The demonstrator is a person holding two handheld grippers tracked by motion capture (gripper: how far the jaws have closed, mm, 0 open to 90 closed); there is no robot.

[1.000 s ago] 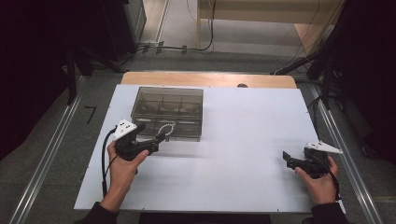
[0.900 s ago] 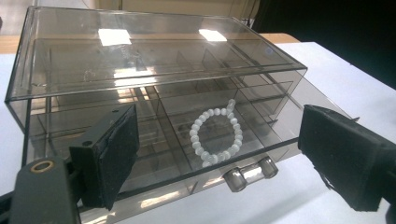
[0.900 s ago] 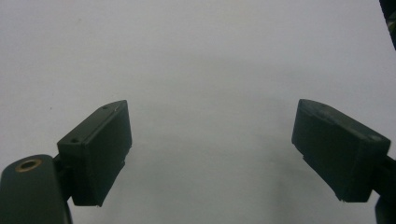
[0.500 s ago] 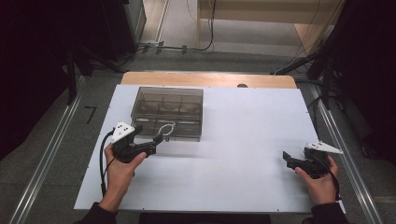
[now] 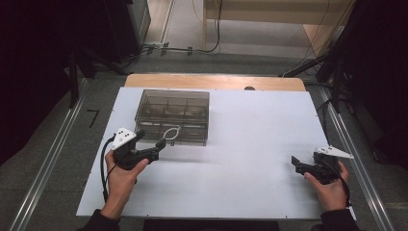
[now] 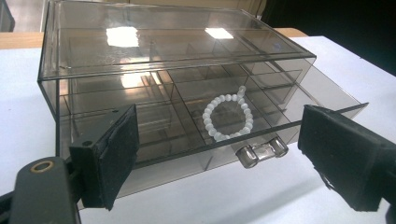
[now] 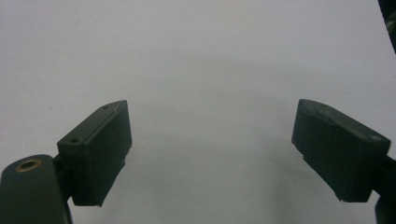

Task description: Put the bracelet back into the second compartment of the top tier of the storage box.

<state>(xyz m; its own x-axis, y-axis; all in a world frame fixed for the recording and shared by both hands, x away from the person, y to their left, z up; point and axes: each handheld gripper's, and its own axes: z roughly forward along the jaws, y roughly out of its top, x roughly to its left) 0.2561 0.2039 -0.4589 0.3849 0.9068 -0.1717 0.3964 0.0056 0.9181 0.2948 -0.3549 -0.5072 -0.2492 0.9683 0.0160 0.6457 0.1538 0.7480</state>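
Left of centre in the high view, our left claw point(image 5: 161, 144) sits with its jaws wide apart, empty, just in front of the smoky transparent plastic organiser box point(image 5: 173, 114) on the white counter point(image 5: 250, 144). Its shallow divided drawer point(image 6: 261, 112) stands partly pulled out, and a white beaded bracelet point(image 6: 227, 117) lies flat in one front compartment, just behind the small clear drawer knob point(image 6: 261, 151).

In the left gripper view the bracelet and knob sit between our two jaws, slightly right of the midline and a little beyond the tips. We judge the step in hand to be working that drawer; to do it well we centre the claw on the knob, keep the jaws level with the drawer front, close gently on the knob alone, and move straight along the drawer's travel so the light box does not skid.

At lower right of the high view, our right claw point(image 5: 300, 166) rests open and empty, well apart from the box.
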